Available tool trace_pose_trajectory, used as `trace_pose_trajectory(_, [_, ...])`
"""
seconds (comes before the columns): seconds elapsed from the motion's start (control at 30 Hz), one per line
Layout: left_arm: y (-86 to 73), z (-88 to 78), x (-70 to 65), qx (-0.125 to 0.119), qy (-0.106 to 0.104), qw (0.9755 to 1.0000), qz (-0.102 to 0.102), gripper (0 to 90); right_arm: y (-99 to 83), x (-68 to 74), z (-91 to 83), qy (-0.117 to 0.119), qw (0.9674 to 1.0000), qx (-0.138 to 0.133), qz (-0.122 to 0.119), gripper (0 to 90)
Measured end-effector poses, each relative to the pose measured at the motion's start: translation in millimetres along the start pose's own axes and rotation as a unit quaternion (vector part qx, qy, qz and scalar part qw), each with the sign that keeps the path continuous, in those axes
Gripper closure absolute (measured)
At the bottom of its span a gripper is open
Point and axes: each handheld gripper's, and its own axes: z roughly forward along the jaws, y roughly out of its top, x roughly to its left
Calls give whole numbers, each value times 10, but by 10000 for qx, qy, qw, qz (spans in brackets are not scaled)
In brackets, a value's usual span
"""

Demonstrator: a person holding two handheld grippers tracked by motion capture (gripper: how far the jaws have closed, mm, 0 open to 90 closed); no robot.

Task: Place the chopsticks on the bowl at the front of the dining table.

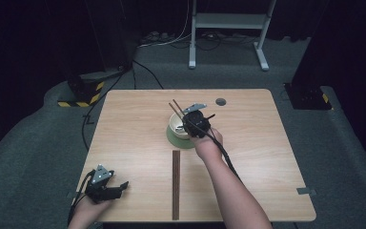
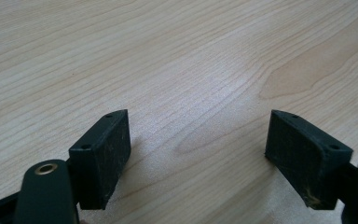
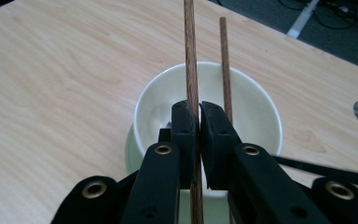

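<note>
My right gripper (image 1: 189, 120) hovers over a white bowl (image 1: 175, 127) that sits on a green saucer (image 1: 179, 142) at the table's middle. Its jaws are shut on a brown wooden chopstick (image 3: 189, 46) that runs up between them. A second chopstick (image 3: 223, 60) slants beside it and passes behind one jaw; whether it is gripped too I cannot tell. Both sticks (image 1: 174, 107) jut out up and to the left past the bowl's rim (image 3: 149, 93). My left gripper (image 1: 120, 187) rests at the table's front left corner, jaws wide apart over bare wood (image 2: 198, 140), nothing between them.
A long dark wooden strip (image 1: 176, 183) lies lengthwise from the table's front edge toward the saucer. A grey round cap (image 1: 220, 101) is set in the tabletop behind the bowl. Beyond the table stand a white frame (image 1: 228, 21) and cables on the floor.
</note>
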Motion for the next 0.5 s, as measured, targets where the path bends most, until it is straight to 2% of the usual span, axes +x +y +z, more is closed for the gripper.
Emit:
trace_pose_trajectory(0.13, [0, -3, -1, 12, 2, 10000, 12, 222, 71, 6, 119, -98, 9999, 79, 30, 845])
trace_pose_trajectory(0.2, [-1, -4, -1, 14, -4, 10000, 18, 222, 94, 8, 167, -108, 9997, 158, 123, 845])
trace_pose_trajectory(0.3, [-1, -3, -1, 12, -7, 10000, 14, 222, 121, 5, 242, -195, 9995, 221, 86, 844])
trace_pose_trajectory(0.37, [0, -4, -2, 13, -3, 10000, 24, 222, 133, 4, 285, -222, 9992, 277, 173, 845])
trace_pose_trajectory(0.5, [-1, -4, -2, 14, -5, 10000, 20, 223, 137, -19, 365, -351, 9987, 328, 157, 845])
